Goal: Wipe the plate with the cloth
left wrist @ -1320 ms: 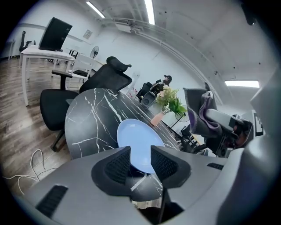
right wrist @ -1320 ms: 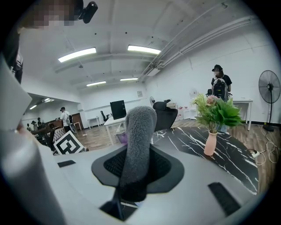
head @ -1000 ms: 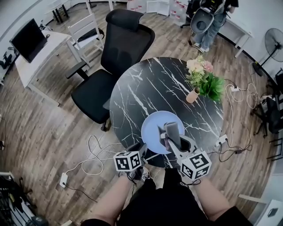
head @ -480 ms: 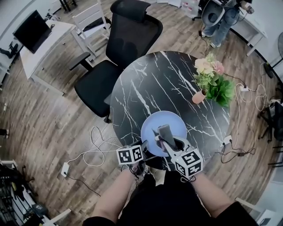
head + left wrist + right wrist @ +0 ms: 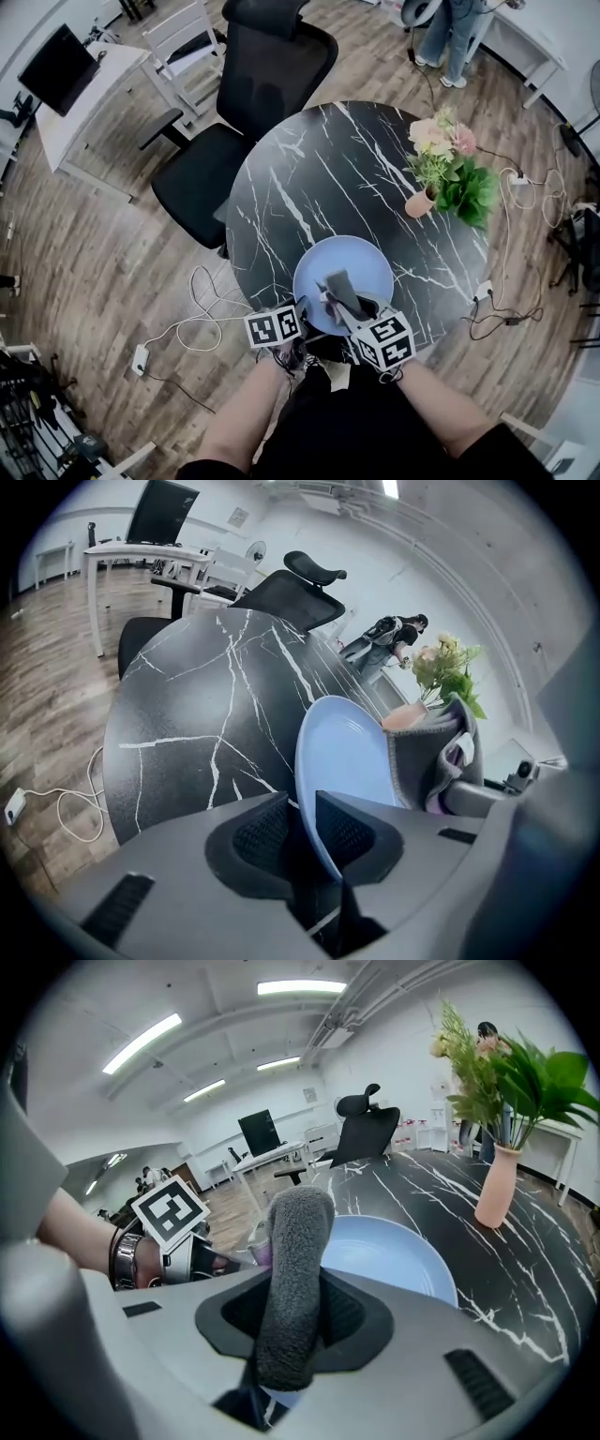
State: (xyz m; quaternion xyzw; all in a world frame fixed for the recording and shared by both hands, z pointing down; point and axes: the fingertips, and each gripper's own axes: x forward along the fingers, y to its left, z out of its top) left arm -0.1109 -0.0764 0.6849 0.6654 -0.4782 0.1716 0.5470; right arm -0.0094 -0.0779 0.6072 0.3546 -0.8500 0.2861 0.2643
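A light blue plate [image 5: 354, 264] lies near the front edge of the round black marble table [image 5: 309, 187]. My left gripper [image 5: 302, 317] is at the plate's near-left rim. In the left gripper view the plate [image 5: 347, 757] has its rim between the closing jaws of that gripper [image 5: 305, 827], with a thin gap still showing beside one pad. My right gripper [image 5: 345, 302] is shut on a folded grey cloth [image 5: 338, 285], which stands up over the plate's near part. In the right gripper view the cloth [image 5: 295, 1260] rises between the jaws in front of the plate [image 5: 398, 1260].
A pink vase with flowers and green leaves [image 5: 441, 173] stands at the table's right. A black office chair [image 5: 253, 103] is behind the table on the left. Cables and a power strip [image 5: 187, 328] lie on the wooden floor. A person [image 5: 455, 28] stands at the back.
Both grippers have come down toward the plate. The cloth has sunk with the right gripper to just over the plate. The left jaws now straddle the plate's rim.
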